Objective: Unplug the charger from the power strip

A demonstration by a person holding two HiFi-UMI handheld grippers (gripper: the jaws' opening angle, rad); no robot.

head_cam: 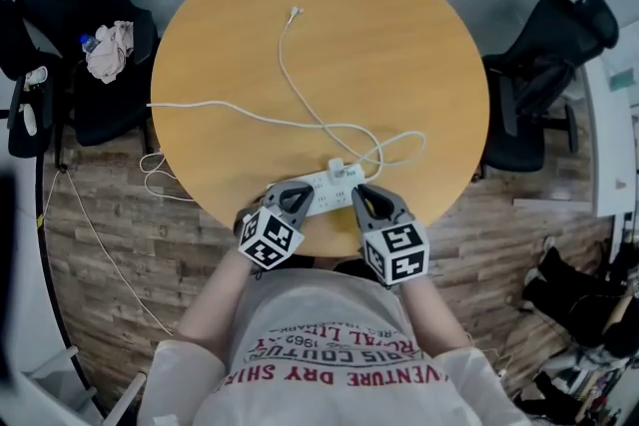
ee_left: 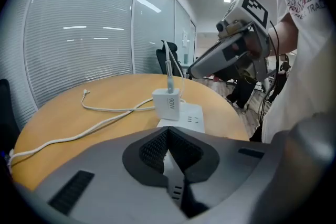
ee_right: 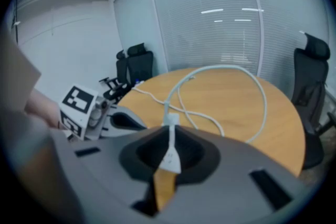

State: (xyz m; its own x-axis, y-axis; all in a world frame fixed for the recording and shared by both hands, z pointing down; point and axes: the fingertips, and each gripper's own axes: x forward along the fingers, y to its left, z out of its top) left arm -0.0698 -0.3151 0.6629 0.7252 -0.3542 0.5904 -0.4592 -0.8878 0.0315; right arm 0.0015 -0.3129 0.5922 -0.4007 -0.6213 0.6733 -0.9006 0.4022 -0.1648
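Seeing left tongs [head_cam: 300,196] and right tongs [head_cam: 363,198] both closed, gripping nothing, flanking the power strip [head_cam: 321,187] at the desk's [head_cam: 419,45] near edge. Finding the charger [head_cam: 337,166] plugged upright into that strip, white cable [head_cam: 283,65] attached.

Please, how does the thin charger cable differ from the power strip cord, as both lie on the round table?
The charger cable is thinner than the power strip cord. The charger cable ends on the table in a free connector; the power strip cord runs off the table's edge on the person's left. Both are white, lie slack, and cross each other near the power strip.
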